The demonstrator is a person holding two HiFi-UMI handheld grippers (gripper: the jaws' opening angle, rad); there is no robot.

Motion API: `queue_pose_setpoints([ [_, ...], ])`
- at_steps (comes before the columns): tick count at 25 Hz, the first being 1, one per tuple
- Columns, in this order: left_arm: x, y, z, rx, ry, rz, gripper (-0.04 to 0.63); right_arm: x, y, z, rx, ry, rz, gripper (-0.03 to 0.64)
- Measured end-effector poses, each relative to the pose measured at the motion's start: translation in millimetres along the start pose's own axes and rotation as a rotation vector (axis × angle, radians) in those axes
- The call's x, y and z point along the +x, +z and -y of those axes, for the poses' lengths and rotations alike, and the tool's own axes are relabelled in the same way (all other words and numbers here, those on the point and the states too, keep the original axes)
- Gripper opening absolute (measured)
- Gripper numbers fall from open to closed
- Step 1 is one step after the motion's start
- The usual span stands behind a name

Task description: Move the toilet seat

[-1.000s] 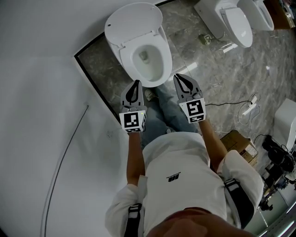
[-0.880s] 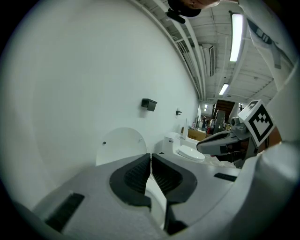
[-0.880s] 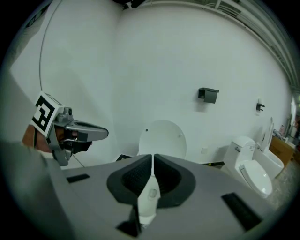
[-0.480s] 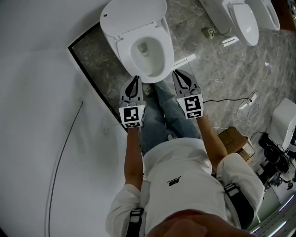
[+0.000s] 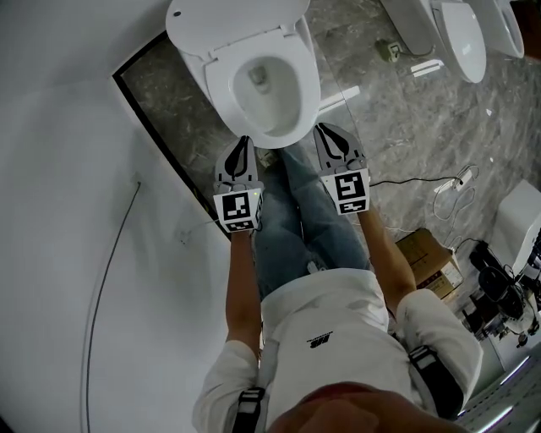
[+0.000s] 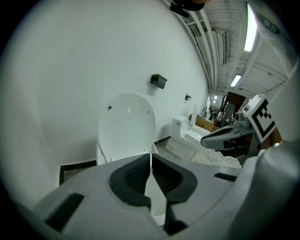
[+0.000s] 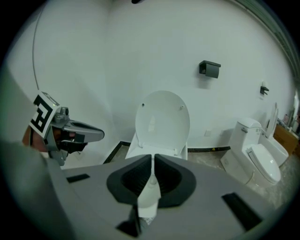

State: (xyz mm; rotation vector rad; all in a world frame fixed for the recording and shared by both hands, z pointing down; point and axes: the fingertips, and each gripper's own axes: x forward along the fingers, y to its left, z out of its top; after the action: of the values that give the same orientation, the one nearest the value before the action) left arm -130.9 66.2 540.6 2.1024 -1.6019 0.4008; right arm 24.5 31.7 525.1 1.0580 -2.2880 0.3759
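A white toilet stands against the wall with its lid (image 5: 228, 21) raised and its seat ring (image 5: 269, 93) lying down on the bowl. The lid (image 6: 126, 126) faces me upright in the left gripper view, and the same lid (image 7: 162, 122) shows in the right gripper view. My left gripper (image 5: 243, 144) is shut and empty, just short of the bowl's front left rim. At the front right rim my right gripper (image 5: 326, 131) is also shut and empty. Neither touches the toilet. Each gripper view shows the other gripper beside it, the right gripper (image 6: 220, 136) and the left gripper (image 7: 82, 132).
Two more toilets (image 5: 461, 34) stand to the right on the marble floor. White cables (image 5: 448, 190), a cardboard box (image 5: 431, 258) and dark equipment (image 5: 499, 296) lie at the right. A white wall with a thin cable (image 5: 110, 262) is at the left. A black fixture (image 7: 209, 69) hangs on the wall.
The toilet has slid toward the top of the head view and both grippers now sit closer to its front rim. Both stay shut.
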Motion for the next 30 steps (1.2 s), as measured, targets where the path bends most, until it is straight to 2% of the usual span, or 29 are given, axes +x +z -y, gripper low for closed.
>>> queue_pose_setpoints([
  [17, 38, -78, -10, -0.059, 0.019, -0.097, 0.034, 47, -96, 15, 0.072, 0.002, -0.129, 0.038],
  [27, 58, -136, -11, -0.107, 0.012, -0.185, 0.034, 72, -149, 16, 0.098, 0.004, -0.222, 0.04],
  [29, 62, -148, -12, -0.118, 0.014, -0.206, 0.035, 78, -161, 18, 0.115, -0.002, -0.237, 0.056],
  [30, 64, -155, -13, -0.124, 0.016, -0.216, 0.035, 81, -167, 18, 0.124, -0.003, -0.244, 0.101],
])
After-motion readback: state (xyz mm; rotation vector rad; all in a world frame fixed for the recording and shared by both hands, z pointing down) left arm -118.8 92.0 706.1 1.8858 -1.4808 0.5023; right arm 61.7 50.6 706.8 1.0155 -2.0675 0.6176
